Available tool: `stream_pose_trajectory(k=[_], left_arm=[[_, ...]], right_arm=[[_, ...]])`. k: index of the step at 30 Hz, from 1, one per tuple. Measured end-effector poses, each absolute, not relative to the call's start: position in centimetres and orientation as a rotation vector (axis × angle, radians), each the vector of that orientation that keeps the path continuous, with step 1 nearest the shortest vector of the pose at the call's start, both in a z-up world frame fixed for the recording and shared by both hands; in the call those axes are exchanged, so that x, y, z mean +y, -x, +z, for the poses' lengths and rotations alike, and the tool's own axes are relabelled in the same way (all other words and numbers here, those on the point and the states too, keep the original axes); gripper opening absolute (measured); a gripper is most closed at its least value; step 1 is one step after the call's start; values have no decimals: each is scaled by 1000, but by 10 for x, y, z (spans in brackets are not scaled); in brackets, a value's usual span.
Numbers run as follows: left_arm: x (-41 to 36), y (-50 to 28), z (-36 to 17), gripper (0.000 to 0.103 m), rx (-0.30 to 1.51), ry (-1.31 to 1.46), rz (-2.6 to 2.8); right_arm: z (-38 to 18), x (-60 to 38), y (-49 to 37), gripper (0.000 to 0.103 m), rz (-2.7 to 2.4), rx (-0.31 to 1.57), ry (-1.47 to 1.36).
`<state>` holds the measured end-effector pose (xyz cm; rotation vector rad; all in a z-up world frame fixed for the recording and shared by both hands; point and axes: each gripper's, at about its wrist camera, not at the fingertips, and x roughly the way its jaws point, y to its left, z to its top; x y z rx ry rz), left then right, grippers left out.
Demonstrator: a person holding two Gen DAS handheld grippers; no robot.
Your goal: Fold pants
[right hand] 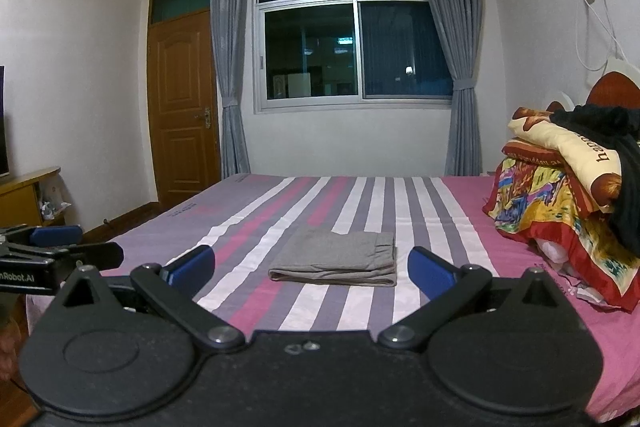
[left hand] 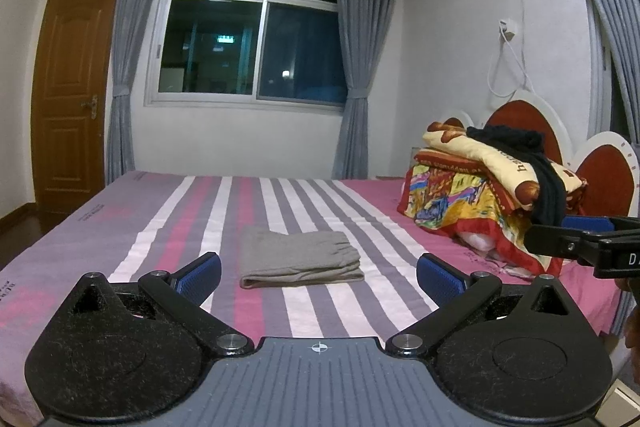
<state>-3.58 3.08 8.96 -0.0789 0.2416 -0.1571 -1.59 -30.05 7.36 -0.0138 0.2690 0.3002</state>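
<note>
Striped bed sheet (left hand: pixel 304 195) carries grey pants (left hand: pixel 300 261), folded into a compact rectangle. Left hand-held gripper (left hand: pixel 319 273) and right hand-held gripper (right hand: pixel 312 269): fingers apart, empty. Folding looks complete.

Both views are taken from low over the near edge of the bed (left hand: pixel 120 211), looking along it toward the window (left hand: pixel 248 27) wall. The left wrist view is set left of the right one, so each hand-held gripper is caught at the other's frame edge. The folded pants (right hand: pixel 336 259), door (right hand: pixel 180 99) and bedding pile (left hand: pixel 480 195) are shared by both.
</note>
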Motion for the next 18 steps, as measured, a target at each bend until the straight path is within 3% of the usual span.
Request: stream_pose_trajectory(k=[18], left_arm=[[32,35,91,103,243,76,-160]], right_arm=[[72,-303,18,103,291,272,3]])
